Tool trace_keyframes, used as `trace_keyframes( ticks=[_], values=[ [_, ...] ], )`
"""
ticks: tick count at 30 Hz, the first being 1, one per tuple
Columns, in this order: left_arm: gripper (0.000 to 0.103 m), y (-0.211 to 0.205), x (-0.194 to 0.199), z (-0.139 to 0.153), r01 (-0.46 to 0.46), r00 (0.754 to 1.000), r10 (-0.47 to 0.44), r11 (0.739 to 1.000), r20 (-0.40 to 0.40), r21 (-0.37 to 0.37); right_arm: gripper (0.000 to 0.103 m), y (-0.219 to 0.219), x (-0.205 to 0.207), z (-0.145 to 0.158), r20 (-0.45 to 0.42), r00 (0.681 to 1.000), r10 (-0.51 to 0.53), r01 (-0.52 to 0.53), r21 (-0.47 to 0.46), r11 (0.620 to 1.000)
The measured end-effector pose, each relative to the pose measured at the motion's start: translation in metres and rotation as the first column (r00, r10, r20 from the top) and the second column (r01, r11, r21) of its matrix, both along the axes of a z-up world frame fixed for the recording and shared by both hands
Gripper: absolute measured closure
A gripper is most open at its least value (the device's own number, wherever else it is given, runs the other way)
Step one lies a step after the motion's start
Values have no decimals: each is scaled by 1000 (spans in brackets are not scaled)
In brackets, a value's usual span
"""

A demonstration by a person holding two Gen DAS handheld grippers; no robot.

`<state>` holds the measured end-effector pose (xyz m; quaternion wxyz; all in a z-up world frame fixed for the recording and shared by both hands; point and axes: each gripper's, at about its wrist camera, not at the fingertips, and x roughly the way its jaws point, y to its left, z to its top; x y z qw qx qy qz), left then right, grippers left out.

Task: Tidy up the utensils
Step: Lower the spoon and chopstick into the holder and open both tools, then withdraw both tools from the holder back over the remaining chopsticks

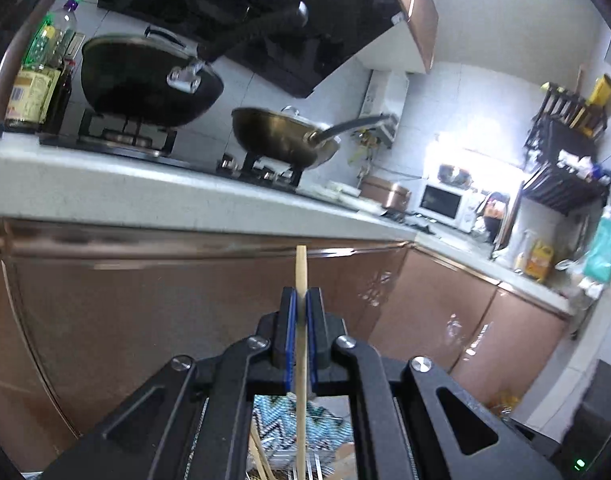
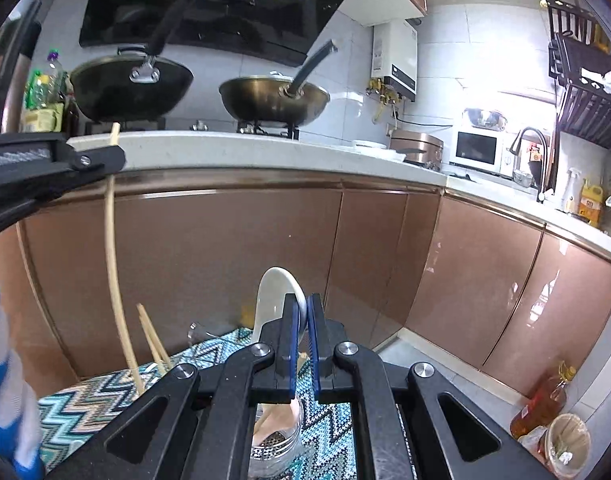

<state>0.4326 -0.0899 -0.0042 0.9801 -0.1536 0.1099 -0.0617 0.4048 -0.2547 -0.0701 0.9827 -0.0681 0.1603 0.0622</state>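
The left gripper [image 1: 301, 304] is clamped on one chopstick [image 1: 301, 344], which stands nearly upright between the blue pads, its top showing above the fingers at frame centre and its lower length running down toward the bottom edge. In the right wrist view the same chopstick [image 2: 115, 264] hangs as a long pale curve at the left of the frame, its tip low over the mat [image 2: 85, 400], close to two more chopsticks [image 2: 153, 336] that lean out of something hidden behind the gripper body. The right gripper [image 2: 302, 320] is closed on a white spoon [image 2: 275, 296], bowl up at lower centre, with the handle passing down between the fingers into a metal holder [image 2: 277, 440] seen through the gap at the bottom. Judging by this, the step in hand is sorting each utensil into its holder. To do it well, keep both pieces vertical while lowering, so the tips go in cleanly and do not catch on a rim. The chopstick is long and held near its top, so it will probably swing; lower it slowly and let the tip settle among the others before opening the fingers. The spoon is smooth and held by thin pads, so it could slip or rotate; let it bottom out in the holder first, then release. Whether the spoon already touches the bottom of the holder cannot be told.
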Motion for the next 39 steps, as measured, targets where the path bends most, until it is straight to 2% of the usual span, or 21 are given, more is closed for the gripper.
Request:
trace_keyframes(
  ticks=[4, 8, 14, 16, 19, 21, 36, 39],
  values=[
    [98, -7, 21, -33, -12, 999, 12, 1000, -39, 15, 98, 6, 4, -22, 0, 1000, -3, 3, -29, 1000],
    [98, -12, 32, -60, -5, 997, 8, 999, -78, 38, 97, 4, 10, -39, -29, 1000, 4, -5, -17, 1000],
    [97, -11, 26, -77, 3, 993, 3, 999, -116, 54, 93, 1, 8, -53, -74, 997, 11, -10, 5, 1000],
    [95, -10, 22, -77, 8, 992, -1, 998, -123, 56, 89, 0, 4, -51, -80, 997, 21, -19, 21, 1000],
    [82, -5, 9, -71, 12, 993, -5, 998, -121, 58, 82, -1, -3, -42, -73, 997, 20, -18, 33, 999],
    [79, -1, -2, -65, 11, 994, -4, 998, -114, 61, 78, -2, -8, -34, -65, 998, 20, -17, 43, 999],
    [67, 35, -109, -13, 4, 996, 3, 997, -92, 80, 75, -17, -95, 22, -27, 1000, 14, -13, 43, 999],
    [62, 38, -137, -6, 12, 995, -4, 997, -98, 80, 73, -20, -114, 30, -18, 1000, 12, -11, 38, 999]
  ],
)
